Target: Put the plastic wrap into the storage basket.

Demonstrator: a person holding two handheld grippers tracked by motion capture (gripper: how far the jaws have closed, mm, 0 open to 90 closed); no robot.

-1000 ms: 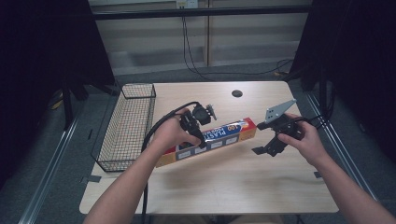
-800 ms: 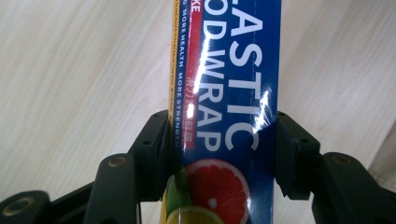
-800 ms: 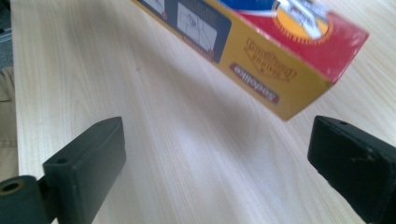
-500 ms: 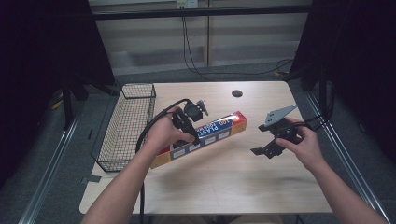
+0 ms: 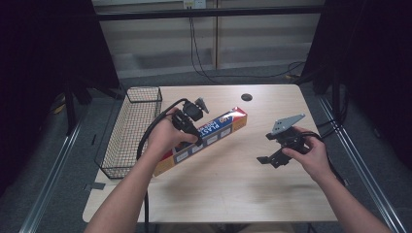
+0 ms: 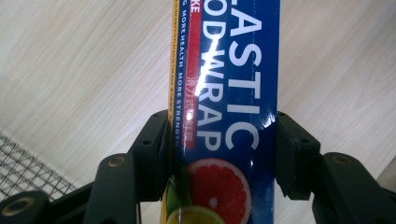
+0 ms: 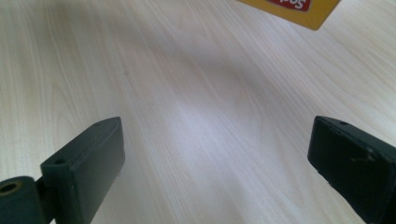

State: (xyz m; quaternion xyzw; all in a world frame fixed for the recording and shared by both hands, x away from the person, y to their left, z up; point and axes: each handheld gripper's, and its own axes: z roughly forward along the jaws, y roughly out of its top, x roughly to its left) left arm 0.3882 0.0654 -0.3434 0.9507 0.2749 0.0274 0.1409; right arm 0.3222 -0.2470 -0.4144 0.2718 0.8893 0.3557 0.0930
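- Plastic wrap box (image 6: 229,93): dark blue face, white lettering, red label strip, yellow edge band, printed red grapefruit and yellow lemon slices.
- Left gripper (image 6: 222,154): black jaws, brass-coloured pivot pins.
- Right gripper (image 7: 215,172): black jaws, grey top plate.
- Table (image 5: 233,184): pale wood grain.
- Basket (image 5: 127,131), left edge of tabletop: black wire mesh.

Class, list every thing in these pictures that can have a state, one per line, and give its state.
Plastic wrap box: closed, clamped in the left gripper, tilted, by the basket.
Left gripper: shut on the box, fingers pressing both long sides.
Right gripper: open, nothing between its fingers, over bare table.
Wire basket: upright at the table's left edge, nothing visible inside.
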